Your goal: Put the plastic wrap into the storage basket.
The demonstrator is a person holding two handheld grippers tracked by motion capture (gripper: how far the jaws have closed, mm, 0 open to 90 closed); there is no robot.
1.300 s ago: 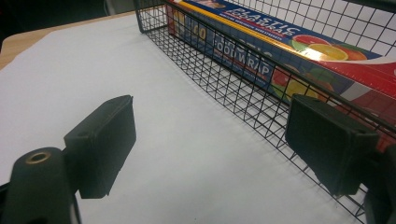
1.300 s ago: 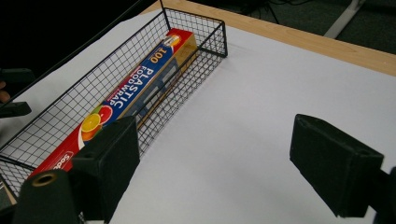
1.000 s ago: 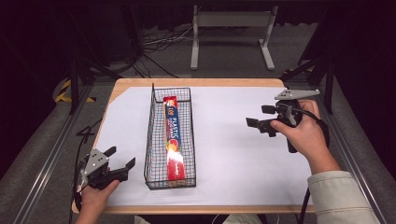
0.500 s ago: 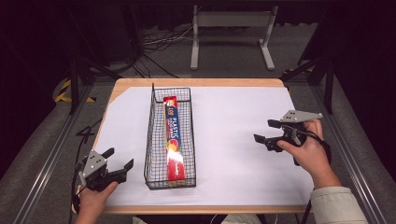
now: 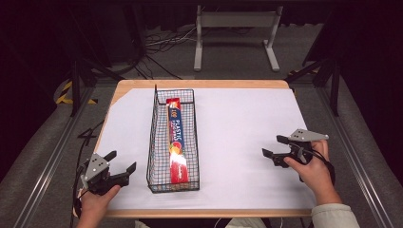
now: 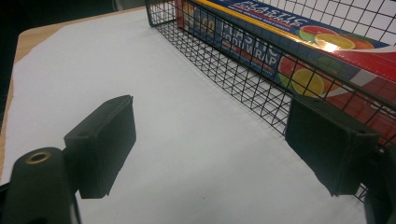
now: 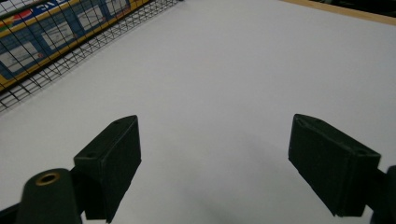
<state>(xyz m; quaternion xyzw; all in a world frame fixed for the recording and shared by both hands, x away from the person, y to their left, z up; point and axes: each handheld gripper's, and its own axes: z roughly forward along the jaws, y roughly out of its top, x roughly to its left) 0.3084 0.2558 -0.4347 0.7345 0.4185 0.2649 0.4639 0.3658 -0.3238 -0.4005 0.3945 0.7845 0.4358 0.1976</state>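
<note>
Basket (image 5: 157,142) sits left of center on my table (image 5: 247,85), black wire, long and narrow, running front to back on the white sheet (image 5: 237,137). Inside it lies 1 box of plastic food wrap (image 5: 177,142), flat on the bottom and lengthwise. My left gripper (image 5: 119,162) is down at the near left corner, jaws spread wide with nothing in them, 1 jaw just beside the basket's side wall. My right gripper (image 5: 276,147) is well apart from the basket on the near right, also wide open and empty, above bare sheet.

Dark lab or studio: floor cables (image 5: 157,45), metal stand (image 5: 235,28), rails (image 5: 45,164).
</note>
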